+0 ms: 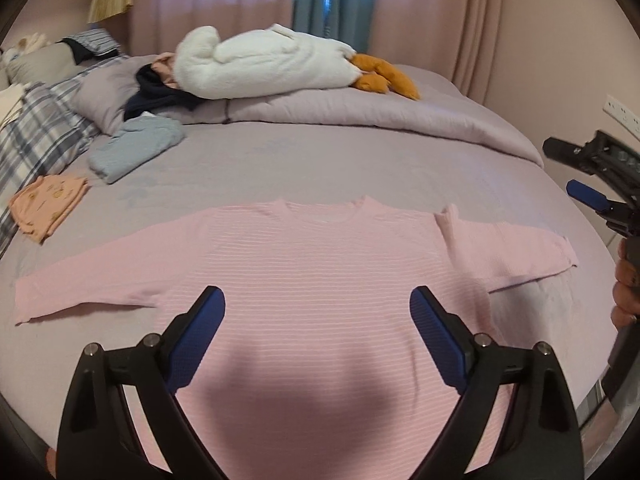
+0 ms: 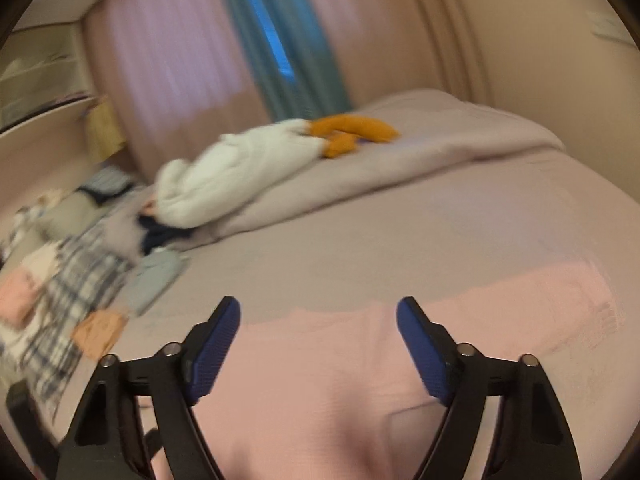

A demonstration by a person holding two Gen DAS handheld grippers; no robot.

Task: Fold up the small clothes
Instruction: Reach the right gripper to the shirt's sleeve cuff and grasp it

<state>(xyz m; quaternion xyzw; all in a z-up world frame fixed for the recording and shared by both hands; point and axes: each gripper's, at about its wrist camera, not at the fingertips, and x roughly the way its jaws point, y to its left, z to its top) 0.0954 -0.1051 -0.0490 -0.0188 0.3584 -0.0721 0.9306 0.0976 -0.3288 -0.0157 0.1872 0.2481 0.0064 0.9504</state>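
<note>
A pink long-sleeved top (image 1: 320, 264) is shown spread flat, face up, across the lower centre of the frame on the lilac bedsheet (image 1: 320, 160), sleeves extended toward the left and right edges so that fold lines can be reached. The left gripper (image 1: 318, 300) is held above the body of the top, jaws wide apart and empty. The right gripper (image 2: 319, 312), likewise spread wide with nothing held, is seen above the garment in the blurred right wrist view. Folded garments, blue (image 1: 134, 148) and peach (image 1: 48, 204), have been set aside at centre left, presumably as finished pieces.
</note>
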